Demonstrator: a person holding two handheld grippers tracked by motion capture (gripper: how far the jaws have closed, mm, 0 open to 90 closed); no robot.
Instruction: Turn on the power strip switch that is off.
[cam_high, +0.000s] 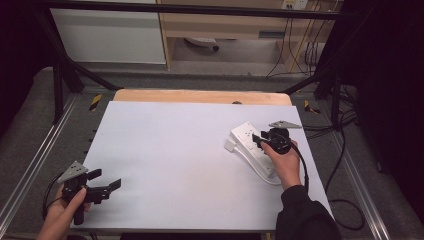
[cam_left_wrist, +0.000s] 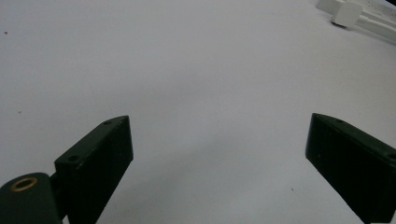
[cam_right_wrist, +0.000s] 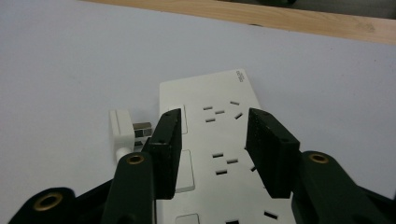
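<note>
A white power strip (cam_high: 247, 136) lies on the right part of the white table top (cam_high: 175, 160), with several socket sets on its face (cam_right_wrist: 210, 93). A white plug (cam_right_wrist: 122, 130) lies on the table against the strip's left side, its metal prongs pointing at the strip; it also appears as a small block (cam_high: 229, 145). My right gripper (cam_high: 257, 140) hovers over the strip, open, with the socket face below the gap between its jaws (cam_right_wrist: 212, 123). My left gripper (cam_high: 106, 179) rests at the near left, open wide (cam_left_wrist: 219, 123) over bare table. The strip (cam_left_wrist: 373, 21) sits far off.
The strip's white cable (cam_high: 260, 175) curls toward the near right edge under my right hand. A wooden table edge (cam_high: 200, 96) runs along the far side. Black frame posts and dark cables (cam_high: 345, 200) stand beside the table on the right.
</note>
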